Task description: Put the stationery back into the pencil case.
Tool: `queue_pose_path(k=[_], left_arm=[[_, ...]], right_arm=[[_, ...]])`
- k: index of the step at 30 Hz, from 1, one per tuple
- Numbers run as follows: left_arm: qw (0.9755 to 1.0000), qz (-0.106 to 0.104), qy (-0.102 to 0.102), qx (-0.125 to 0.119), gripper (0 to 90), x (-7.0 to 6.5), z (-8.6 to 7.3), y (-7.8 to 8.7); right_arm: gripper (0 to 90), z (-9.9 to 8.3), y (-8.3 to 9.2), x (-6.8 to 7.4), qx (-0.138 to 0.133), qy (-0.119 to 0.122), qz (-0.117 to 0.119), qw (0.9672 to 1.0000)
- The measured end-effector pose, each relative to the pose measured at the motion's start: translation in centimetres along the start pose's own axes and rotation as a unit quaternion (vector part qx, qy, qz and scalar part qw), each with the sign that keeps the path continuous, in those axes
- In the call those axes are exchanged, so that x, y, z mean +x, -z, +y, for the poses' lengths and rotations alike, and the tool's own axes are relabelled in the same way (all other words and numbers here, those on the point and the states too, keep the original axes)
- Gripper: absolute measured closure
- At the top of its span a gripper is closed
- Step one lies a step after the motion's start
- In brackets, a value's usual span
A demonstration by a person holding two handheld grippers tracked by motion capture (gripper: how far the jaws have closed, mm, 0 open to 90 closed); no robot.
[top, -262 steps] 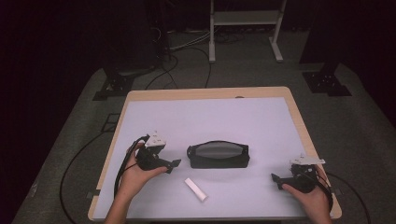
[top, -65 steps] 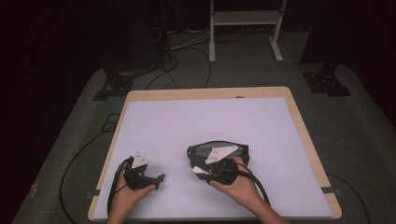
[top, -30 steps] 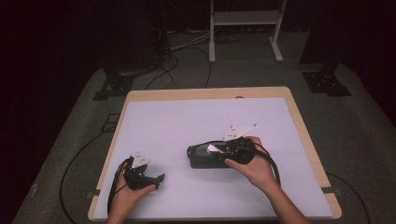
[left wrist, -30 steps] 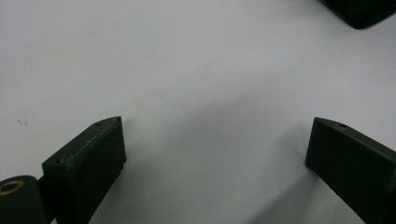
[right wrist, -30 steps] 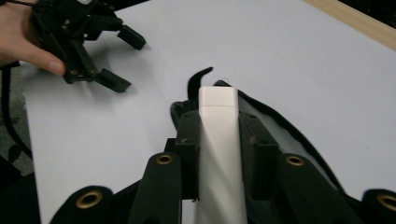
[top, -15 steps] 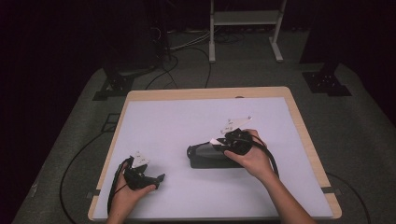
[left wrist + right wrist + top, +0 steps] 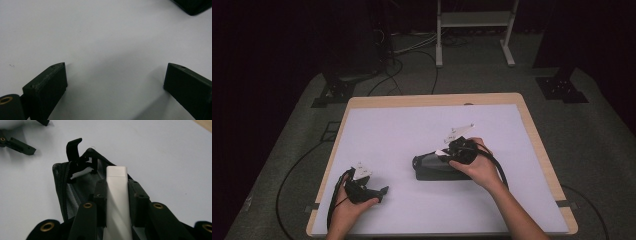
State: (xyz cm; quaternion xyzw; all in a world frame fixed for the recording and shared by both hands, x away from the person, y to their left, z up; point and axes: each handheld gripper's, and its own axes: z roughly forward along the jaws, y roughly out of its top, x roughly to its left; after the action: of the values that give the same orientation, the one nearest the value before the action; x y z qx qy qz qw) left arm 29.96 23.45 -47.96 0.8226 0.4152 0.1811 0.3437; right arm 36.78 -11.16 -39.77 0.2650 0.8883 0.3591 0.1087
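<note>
I now have the white stick (image 7: 117,195) off the table and clamped in my right gripper (image 7: 117,202), carried over the open pouch (image 7: 434,167), so dropping it in comes next. My left gripper (image 7: 115,80) rests wide open, holding nothing.

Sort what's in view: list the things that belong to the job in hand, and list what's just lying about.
In the job:
white bar, clamped in the right claw
black mesh pouch, unzipped, beneath it

Lying about:
left claw, open over bare table
metal stand on the floor beyond
</note>
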Motion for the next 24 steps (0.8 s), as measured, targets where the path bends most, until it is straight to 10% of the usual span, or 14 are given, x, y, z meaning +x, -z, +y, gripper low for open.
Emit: queue_pose_path(k=[24], left_arm=[[1.0000,0.000,0.001,0.000,4.0,0.0,0.0,0.0]], right_arm=[[46.0,-1.4,2.5,-0.8,-0.051,-0.020,-0.008,0.9985]])
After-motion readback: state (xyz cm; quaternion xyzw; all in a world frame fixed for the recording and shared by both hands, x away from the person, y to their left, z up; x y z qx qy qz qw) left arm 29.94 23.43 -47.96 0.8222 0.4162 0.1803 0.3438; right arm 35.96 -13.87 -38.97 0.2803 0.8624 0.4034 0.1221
